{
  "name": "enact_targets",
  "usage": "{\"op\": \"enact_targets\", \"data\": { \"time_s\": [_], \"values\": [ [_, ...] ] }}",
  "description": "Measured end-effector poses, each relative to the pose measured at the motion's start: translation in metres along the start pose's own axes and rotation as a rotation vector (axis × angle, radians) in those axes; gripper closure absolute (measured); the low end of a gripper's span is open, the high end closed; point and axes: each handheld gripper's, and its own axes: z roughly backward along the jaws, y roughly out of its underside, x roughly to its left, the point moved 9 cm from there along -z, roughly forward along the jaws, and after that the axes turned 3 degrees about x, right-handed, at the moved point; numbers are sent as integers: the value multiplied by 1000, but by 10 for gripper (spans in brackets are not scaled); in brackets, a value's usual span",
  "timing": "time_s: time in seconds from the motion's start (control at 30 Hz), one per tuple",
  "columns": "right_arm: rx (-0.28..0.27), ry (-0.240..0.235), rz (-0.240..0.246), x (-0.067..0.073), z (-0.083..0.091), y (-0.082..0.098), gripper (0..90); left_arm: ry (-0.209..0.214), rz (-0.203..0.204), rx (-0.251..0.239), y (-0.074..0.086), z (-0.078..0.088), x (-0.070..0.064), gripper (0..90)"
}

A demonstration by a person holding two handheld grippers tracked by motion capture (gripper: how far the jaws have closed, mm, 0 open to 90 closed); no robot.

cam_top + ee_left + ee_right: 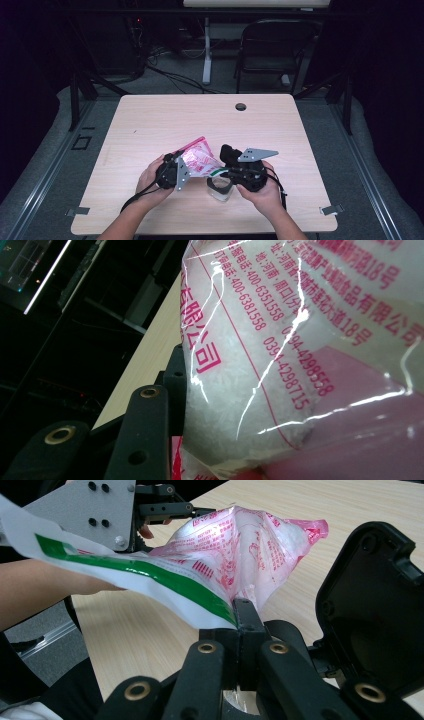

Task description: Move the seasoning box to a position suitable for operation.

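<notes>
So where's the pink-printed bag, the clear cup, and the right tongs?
pink-printed bag [199, 159]: high view, on its printed middle.
clear cup [220, 190]: high view, on its rim.
right tongs [243, 617]: right gripper view, tips shut on the bag's edge.

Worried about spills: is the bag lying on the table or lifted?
Lifted: the bag hangs between both tools, above the table.

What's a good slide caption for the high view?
Both grippers, left and right, hold a pink-printed plastic bag over a wooden table.

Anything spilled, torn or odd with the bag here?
Nothing stands out. The bag of white crystals hangs between the left gripper and right gripper, tilted above the clear cup; no tear or spill shows on the table.
</notes>
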Motion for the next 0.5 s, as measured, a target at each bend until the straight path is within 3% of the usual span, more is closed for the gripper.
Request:
{"op": "enact_targets", "data": {
  "time_s": [0.5],
  "values": [
    [13, -7, -3, 0, -1, 3, 900, -29, -31, -8, -1, 2, 1, 624]
  ]
}}
